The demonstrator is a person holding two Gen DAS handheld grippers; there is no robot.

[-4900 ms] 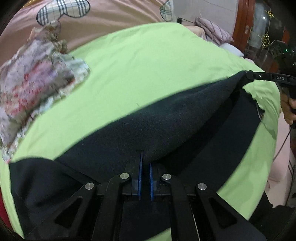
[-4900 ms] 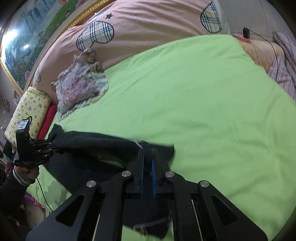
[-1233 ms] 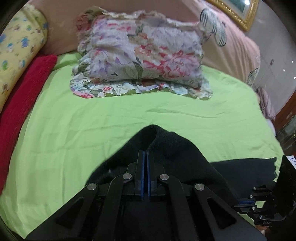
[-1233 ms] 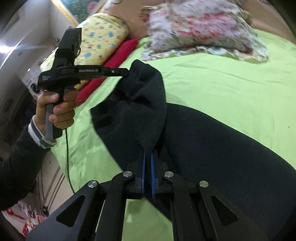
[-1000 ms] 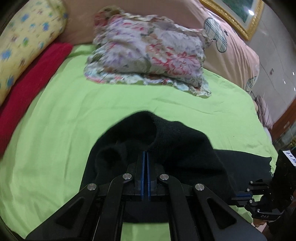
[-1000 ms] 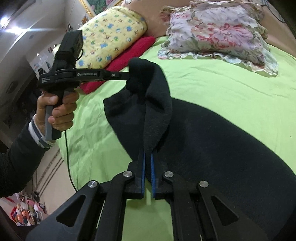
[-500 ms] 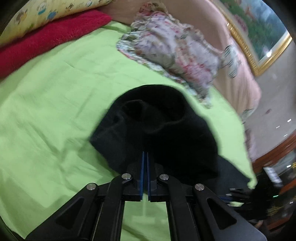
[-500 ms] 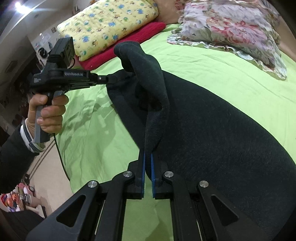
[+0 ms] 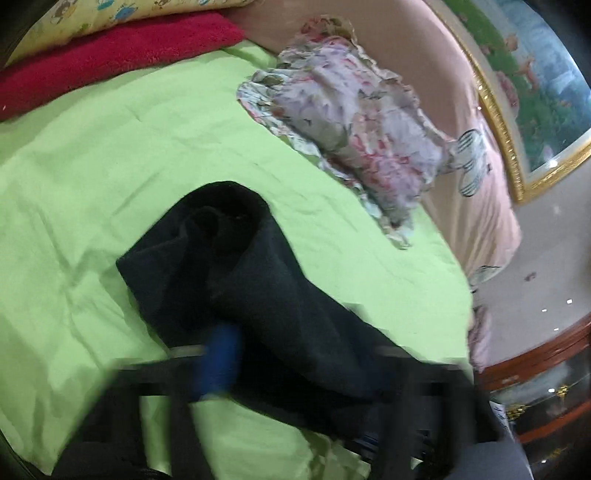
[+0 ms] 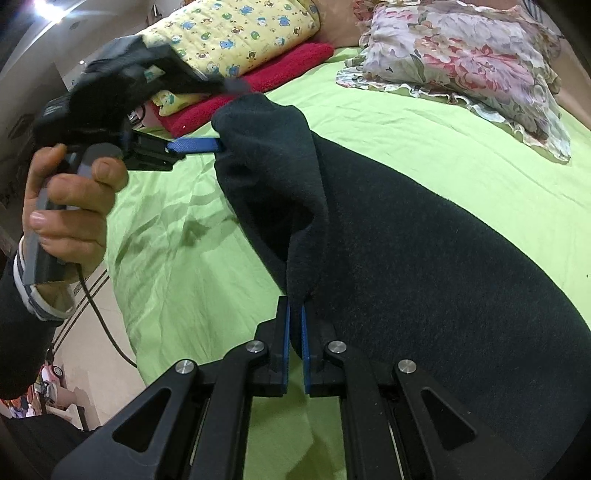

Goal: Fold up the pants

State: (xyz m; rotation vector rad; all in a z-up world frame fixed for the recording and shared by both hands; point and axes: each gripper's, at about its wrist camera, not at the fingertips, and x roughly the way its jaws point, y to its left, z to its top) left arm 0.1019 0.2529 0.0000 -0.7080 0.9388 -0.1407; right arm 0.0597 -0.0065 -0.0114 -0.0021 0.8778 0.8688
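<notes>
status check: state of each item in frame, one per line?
pants: dark, partly flat on green sheet, one end lifted.
left claw: jaws just been opening, pants edge at its pads, grip unclear.
right claw: shut on pants.
floral pillow: lying on sheet, untouched.
red towel: under yellow pillow.

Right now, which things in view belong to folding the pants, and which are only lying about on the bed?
For the job:
- black pants
- right gripper, shut on the pants' edge
- left gripper, its jaws just opening, at the raised pants end
- green sheet, the folding surface

Lying about:
- floral pillow
- red towel
- yellow printed pillow
- framed painting
</notes>
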